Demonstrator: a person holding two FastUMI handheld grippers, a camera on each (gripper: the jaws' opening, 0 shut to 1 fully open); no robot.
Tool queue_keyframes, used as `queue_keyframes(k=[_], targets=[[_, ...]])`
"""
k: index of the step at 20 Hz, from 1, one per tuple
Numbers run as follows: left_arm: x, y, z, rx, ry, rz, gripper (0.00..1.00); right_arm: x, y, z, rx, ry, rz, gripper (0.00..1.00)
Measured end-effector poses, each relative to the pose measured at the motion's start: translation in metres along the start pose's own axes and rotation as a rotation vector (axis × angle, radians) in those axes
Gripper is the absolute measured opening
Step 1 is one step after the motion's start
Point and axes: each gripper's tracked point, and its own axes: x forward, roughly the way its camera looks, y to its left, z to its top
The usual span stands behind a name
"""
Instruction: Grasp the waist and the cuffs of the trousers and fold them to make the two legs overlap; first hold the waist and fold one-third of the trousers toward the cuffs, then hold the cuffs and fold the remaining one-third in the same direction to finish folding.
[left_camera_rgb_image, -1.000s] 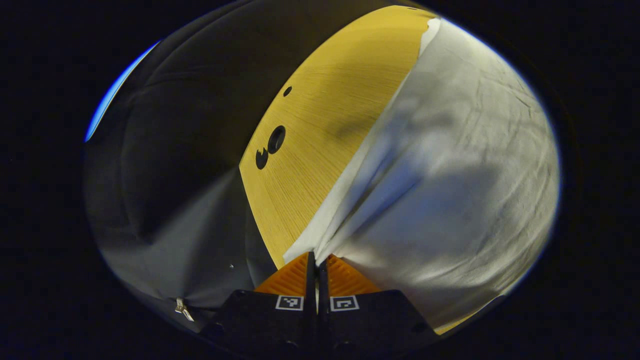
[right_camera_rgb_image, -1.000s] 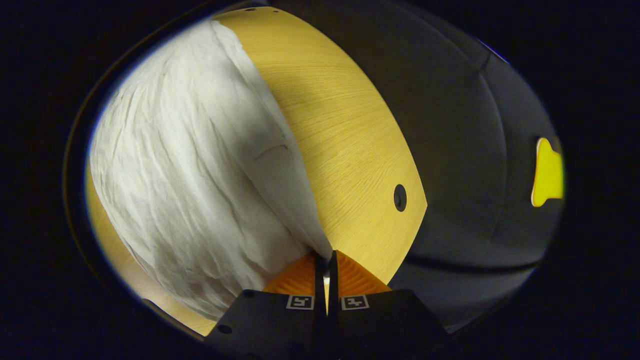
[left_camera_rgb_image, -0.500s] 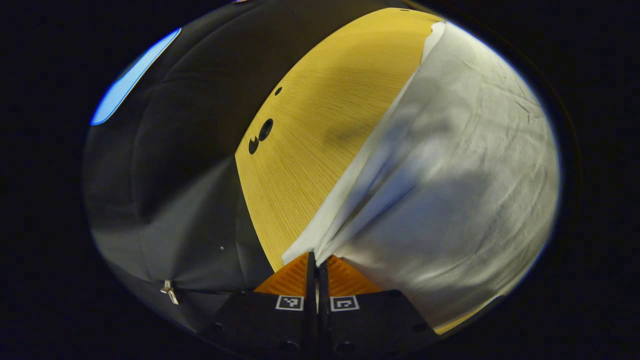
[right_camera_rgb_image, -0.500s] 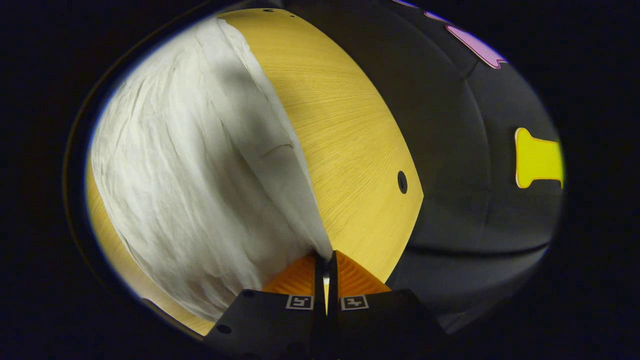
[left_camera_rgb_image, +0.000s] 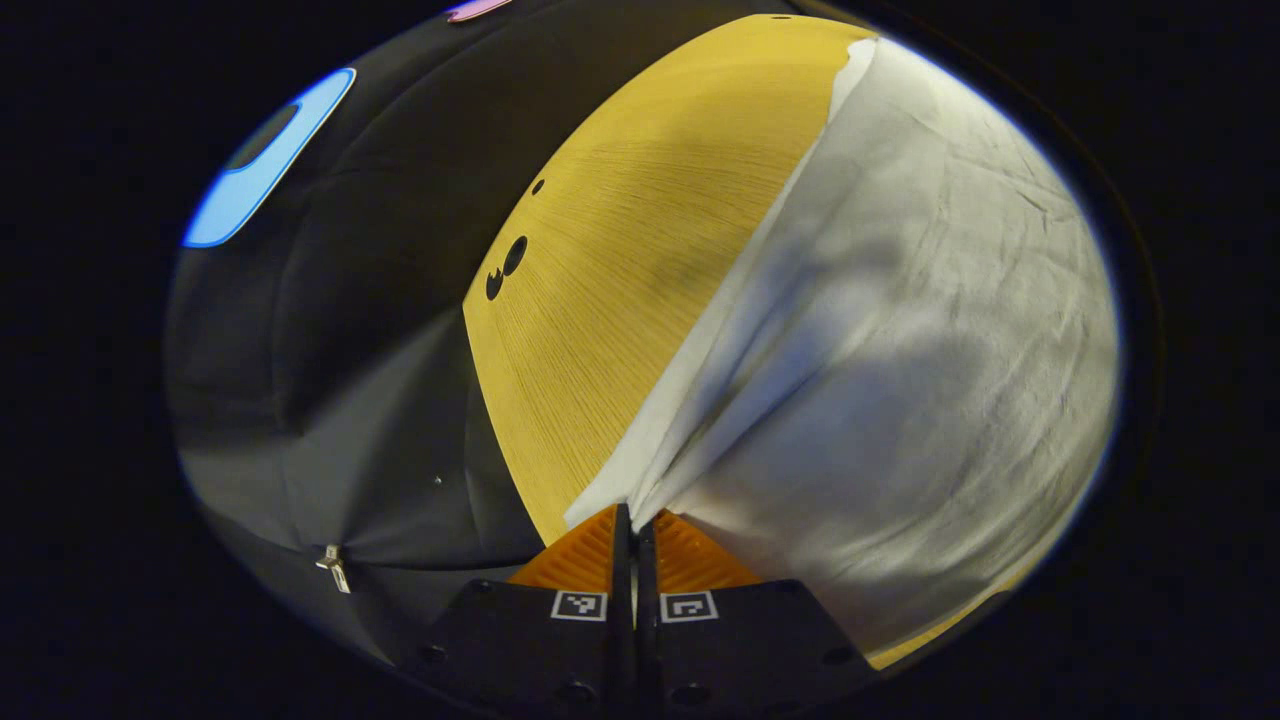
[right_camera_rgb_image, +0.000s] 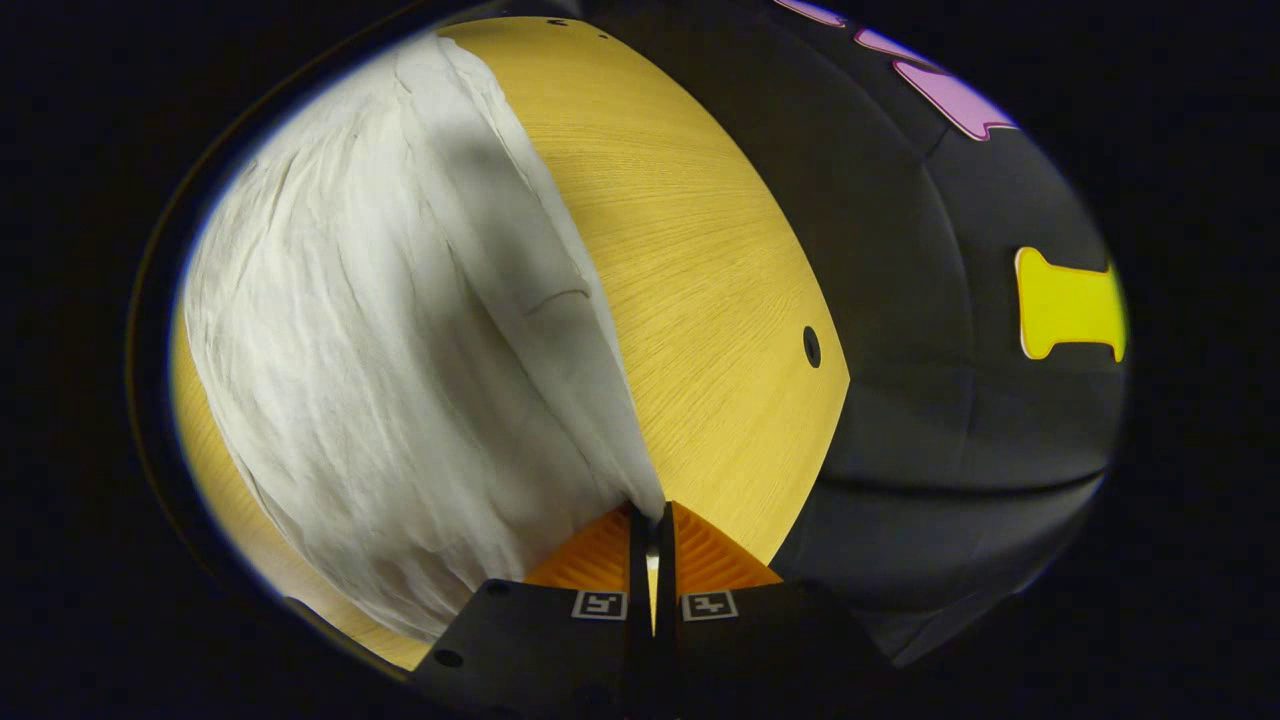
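1. Left gripper view, bottom centre: the left gripper has its fingers squeezed together on a corner of the white trousers, cloth edge pinched right at the tips.
2. From that pinch the trousers fan up and to the right, lifted near the fingers, and cover the right half of the frame.
3. Behind them, in the middle of the frame, is the wooden table, with a couple of dark holes near its left edge.
4. Right gripper view, bottom centre: the right gripper is clamped narrow on another trousers corner, with cloth spreading up the left half.
5. Table to the right, one hole near its far edge.
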Motion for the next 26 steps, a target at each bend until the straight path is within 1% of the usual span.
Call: queue_keyframes(k=[1, 3, 5, 6, 7, 8, 9, 10, 11, 14, 16, 17, 19, 21, 22, 24, 26], targets=[[0.0, 0.0, 0.0, 0.017, 0.004, 0.005, 0.05, -0.01, 0.006, 0.003, -0.011, -0.001, -0.008, 0.05], [0.0, 0.001, -0.001, 0.03, 0.012, 0.007, 0.05, -0.022, -0.002, 0.006, -0.012, -0.005, -0.071, 0.08], [-0.003, 0.003, -0.003, 0.01, 0.02, 0.02, 0.06, -0.03, -0.02, 0.005, 0.035, -0.01, -0.137, 0.43], [-0.006, 0.008, -0.005, -0.011, 0.021, 0.046, 0.11, -0.041, -0.026, 0.004, 0.087, -0.013, -0.16, 0.58], [-0.012, 0.011, -0.007, -0.032, 0.022, 0.048, 0.28, -0.045, -0.026, 0.005, 0.134, -0.019, -0.155, 0.85], [-0.017, 0.01, -0.009, -0.064, 0.02, 0.037, 0.45, -0.051, -0.027, 0.006, 0.188, -0.029, -0.152, 0.91], [-0.027, 0.012, -0.012, -0.098, 0.022, 0.04, 0.62, -0.063, -0.031, 0.008, 0.245, -0.044, -0.171, 0.96], [-0.037, 0.01, -0.015, -0.14, 0.025, 0.022, 0.79, -0.078, -0.034, 0.013, 0.307, -0.062, -0.18, 0.96], [-0.047, 0.006, -0.018, -0.185, 0.027, 0.008, 0.96, -0.09, -0.033, 0.017, 0.382, -0.079, -0.17, 0.95], [-0.083, 0.011, -0.027, -0.315, 0.025, 0.03, 0.97, -0.131, -0.033, 0.01, 0.589, -0.087, -0.168, 0.97], [-0.107, 0.006, -0.029, -0.435, 0.011, 0.028, 0.97, -0.154, -0.023, 0.003, 0.779, -0.08, -0.157, 0.98], [-0.117, -0.002, -0.032, -0.502, 0.014, 0.01, 0.97, -0.165, -0.013, -0.002, 0.891, -0.068, -0.146, 0.98], [-0.132, -0.026, -0.037, -0.646, 0.043, -0.063, 0.96, -0.177, 0.009, -0.01, 1.127, -0.043, -0.122, 0.98], [-0.142, -0.05, -0.045, -0.769, 0.085, -0.132, 0.97, -0.172, 0.046, -0.015, 1.332, 0.016, -0.059, 0.98], [-0.146, -0.059, -0.047, -0.817, 0.1, -0.151, 0.97, -0.169, 0.059, -0.016, 1.427, 0.031, -0.039, 0.98], [-0.153, -0.067, -0.046, -0.881, 0.088, -0.172, 0.97, -0.155, 0.074, -0.021, 1.594, 0.046, -0.03, 0.98], [-0.157, -0.066, -0.04, -0.93, 0.064, -0.168, 0.97, -0.143, 0.085, -0.026, 1.741, 0.079, -0.012, 0.98]])
